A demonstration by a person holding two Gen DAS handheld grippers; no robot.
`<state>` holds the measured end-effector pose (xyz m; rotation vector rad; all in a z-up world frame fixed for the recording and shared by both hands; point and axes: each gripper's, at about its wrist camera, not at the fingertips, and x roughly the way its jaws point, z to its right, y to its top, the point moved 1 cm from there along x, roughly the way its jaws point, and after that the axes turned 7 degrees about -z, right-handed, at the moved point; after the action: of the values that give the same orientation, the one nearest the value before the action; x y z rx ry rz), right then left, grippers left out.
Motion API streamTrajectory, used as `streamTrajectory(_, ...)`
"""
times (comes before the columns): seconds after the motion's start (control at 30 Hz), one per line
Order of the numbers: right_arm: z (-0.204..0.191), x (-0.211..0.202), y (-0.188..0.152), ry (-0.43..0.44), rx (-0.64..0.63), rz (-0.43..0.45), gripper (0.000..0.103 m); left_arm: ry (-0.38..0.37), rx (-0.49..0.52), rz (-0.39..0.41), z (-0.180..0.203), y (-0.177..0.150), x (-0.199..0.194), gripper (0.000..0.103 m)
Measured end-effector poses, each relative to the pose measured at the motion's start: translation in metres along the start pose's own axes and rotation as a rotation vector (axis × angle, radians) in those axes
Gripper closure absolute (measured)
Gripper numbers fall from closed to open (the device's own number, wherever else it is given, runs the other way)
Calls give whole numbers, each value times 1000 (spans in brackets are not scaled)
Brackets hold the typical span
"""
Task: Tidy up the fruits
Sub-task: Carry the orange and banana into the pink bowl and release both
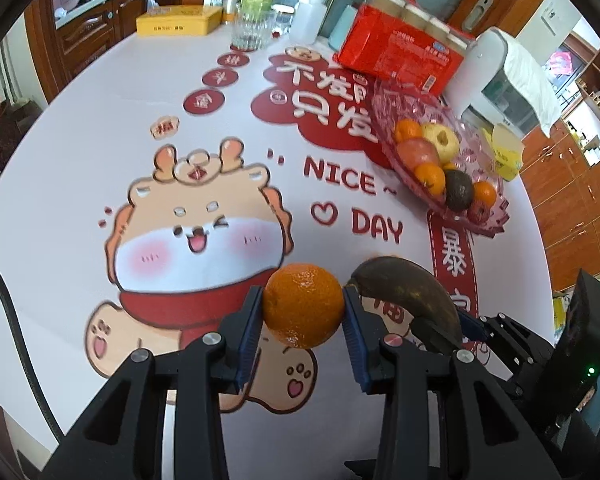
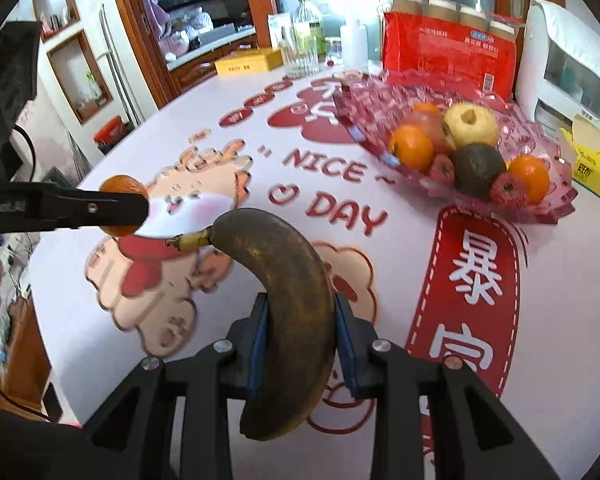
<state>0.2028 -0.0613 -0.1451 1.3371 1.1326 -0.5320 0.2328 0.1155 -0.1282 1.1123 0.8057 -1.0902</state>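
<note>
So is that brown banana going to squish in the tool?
Probably a little. The banana is dark brown all over, so it is likely soft and bruises easily. The right tool pinches its middle, and its curved ends hang free, so it might swivel.

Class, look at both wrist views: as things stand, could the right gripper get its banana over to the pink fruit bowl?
Probably yes. The right gripper is shut on the banana, and only bare tablecloth lies between it and the pink fruit bowl. The left gripper, shut on an orange, is off to the other side.
</note>
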Motion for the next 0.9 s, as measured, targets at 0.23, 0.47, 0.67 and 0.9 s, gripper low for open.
streamTrajectory(0.23, 1, -27, 26, 7, 27, 64, 72, -11, 29, 62, 5, 26, -19, 66)
streamTrajectory(0.47, 23, -52, 54, -39, 70, 142, 72, -33, 69, 108, 21, 60, -21, 66)
streamTrajectory(0.67, 53, -65, 78, -106, 107, 193, 72, -59, 93, 136, 37, 89, -16, 66)
streamTrajectory(0.9, 98, -72, 103, -165, 157, 232, 72, -77, 114, 157, 56, 117, -5, 66)
